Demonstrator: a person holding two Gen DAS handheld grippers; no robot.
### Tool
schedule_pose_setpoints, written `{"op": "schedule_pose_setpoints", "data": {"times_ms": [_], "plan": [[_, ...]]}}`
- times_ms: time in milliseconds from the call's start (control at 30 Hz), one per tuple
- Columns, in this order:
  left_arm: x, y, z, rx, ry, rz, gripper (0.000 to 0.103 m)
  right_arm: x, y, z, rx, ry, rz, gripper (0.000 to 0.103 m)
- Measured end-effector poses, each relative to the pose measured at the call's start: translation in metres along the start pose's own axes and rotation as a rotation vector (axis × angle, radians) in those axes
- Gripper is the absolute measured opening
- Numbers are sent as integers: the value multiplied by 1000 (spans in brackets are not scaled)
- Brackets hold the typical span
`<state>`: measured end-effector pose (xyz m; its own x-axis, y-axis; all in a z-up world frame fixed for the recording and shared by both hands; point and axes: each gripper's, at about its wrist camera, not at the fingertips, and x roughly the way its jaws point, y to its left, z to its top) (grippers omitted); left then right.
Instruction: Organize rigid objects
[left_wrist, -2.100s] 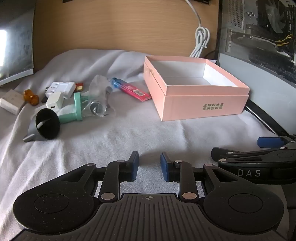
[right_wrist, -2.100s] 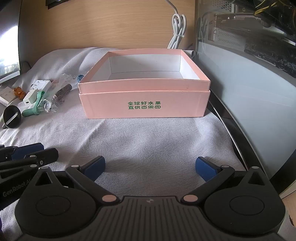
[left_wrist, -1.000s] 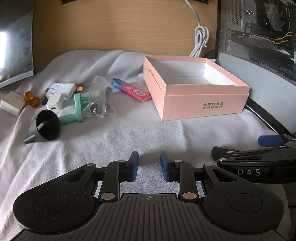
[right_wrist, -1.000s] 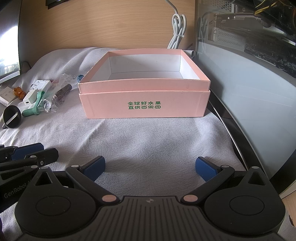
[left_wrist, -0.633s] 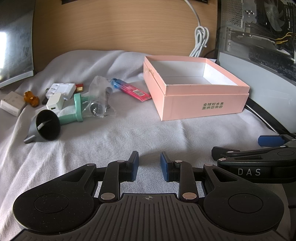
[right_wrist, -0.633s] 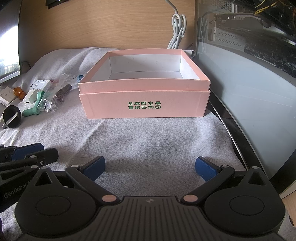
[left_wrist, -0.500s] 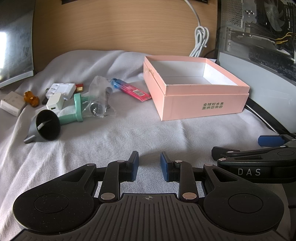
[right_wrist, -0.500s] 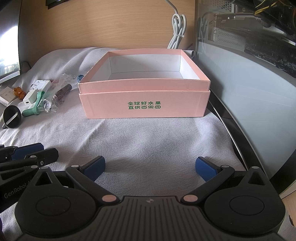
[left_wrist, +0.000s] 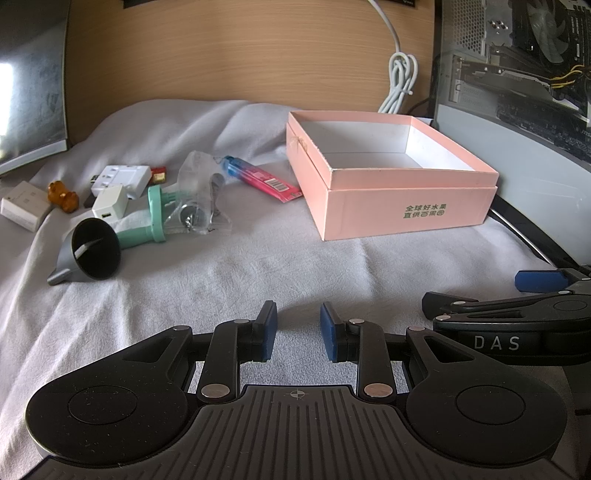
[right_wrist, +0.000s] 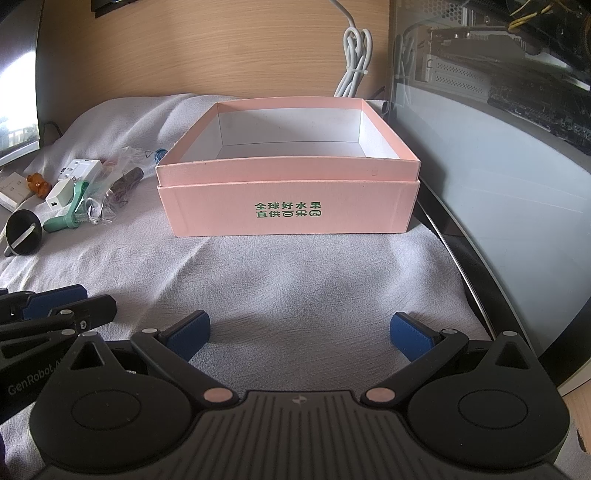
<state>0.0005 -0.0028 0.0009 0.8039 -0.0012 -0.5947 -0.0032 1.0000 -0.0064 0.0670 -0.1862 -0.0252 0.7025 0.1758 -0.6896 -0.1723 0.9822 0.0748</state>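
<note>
Left wrist view shows the left claw (left_wrist: 298, 330) low over a white cloth (left_wrist: 258, 266), its blue pads (left_wrist: 269, 332) set a small gap apart with nothing between them. To its right, the right claw (right_wrist: 300, 334) lies just beside it, and in the right wrist view its fingers are spread wide and empty, facing the pink box (right_wrist: 288, 206). The box sits open on the cloth with green print on its front wall and a bare white inside. To the left of the box, well apart from both claws, lies a loose cluster of small things: a black funnel (left_wrist: 92, 253) on its side nearest the left claw, a mint green handle (left_wrist: 147, 221) touching a clear plastic bag (left_wrist: 199, 199) with small metal parts inside, a blue and pink tube (left_wrist: 258, 179) lying closest to the box, a white charger (left_wrist: 109, 206), a white adapter (left_wrist: 122, 176), an amber bear-shaped piece (left_wrist: 62, 192), and a white block (left_wrist: 26, 205) at the far left. Behind the box a coiled white cable (left_wrist: 400, 79) hangs against a wooden board (left_wrist: 221, 48). A computer case (right_wrist: 498, 147) with a glass side stands along the right edge of the cloth.
</note>
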Motion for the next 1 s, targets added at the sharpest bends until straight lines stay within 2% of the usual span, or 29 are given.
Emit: {"op": "schedule_pose_setpoints", "data": {"times_ms": [1000], "plan": [[-1, 0, 0, -1, 0, -1, 30, 2, 0, -2, 1, -1, 1, 103]]}}
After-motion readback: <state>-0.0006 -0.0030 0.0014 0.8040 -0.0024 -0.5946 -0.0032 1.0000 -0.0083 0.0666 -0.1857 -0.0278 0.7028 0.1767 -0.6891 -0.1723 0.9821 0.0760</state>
